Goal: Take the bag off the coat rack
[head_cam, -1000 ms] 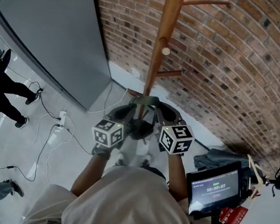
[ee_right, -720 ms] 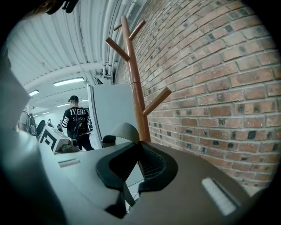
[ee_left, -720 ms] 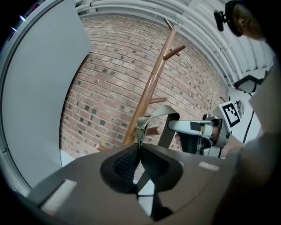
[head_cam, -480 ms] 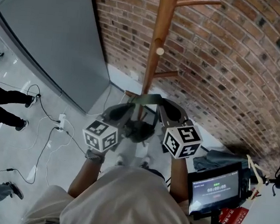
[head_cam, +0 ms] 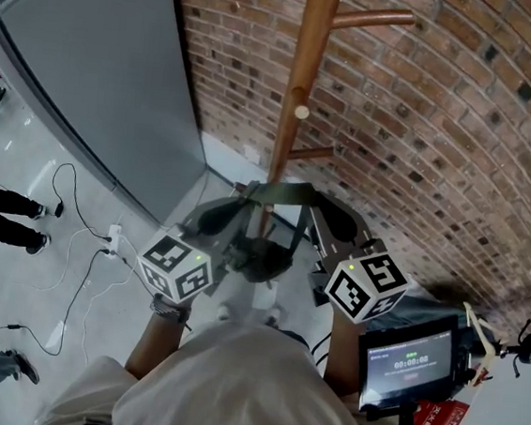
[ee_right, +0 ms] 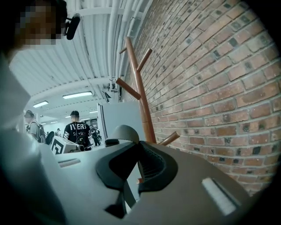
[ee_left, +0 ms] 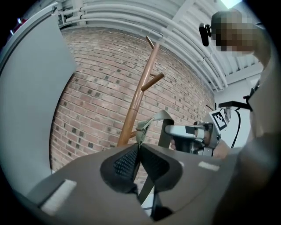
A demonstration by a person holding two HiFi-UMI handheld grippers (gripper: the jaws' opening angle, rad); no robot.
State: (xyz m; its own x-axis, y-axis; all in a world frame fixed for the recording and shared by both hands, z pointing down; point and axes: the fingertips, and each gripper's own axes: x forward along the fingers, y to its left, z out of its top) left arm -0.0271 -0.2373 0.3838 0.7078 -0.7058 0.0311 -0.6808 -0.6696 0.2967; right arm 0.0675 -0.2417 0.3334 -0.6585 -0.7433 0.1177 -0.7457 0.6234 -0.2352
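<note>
The wooden coat rack (head_cam: 305,60) stands against the brick wall, with pegs sticking out higher up. An olive strap (head_cam: 279,192) crosses its pole below the lowest peg, and the dark bag (head_cam: 261,258) hangs under the strap between my hands. My left gripper (head_cam: 238,204) is shut on the strap's left part. In the left gripper view the pads pinch the webbing (ee_left: 139,147) under its buckle. My right gripper (head_cam: 317,212) is shut on the strap's right part, and the strap (ee_right: 125,132) loops up from its jaws. Both grippers point at the rack (ee_right: 142,105).
A grey panel (head_cam: 102,58) leans against the wall on the left. Cables and a power strip (head_cam: 112,236) lie on the floor, near people's legs (head_cam: 6,217). A small monitor on a stand (head_cam: 410,359) is at the lower right. People stand in the background (ee_right: 79,129).
Both grippers have risen with the strap, which now sits higher along the pole. The two marker cubes have spread further apart and lie lower in the view.
</note>
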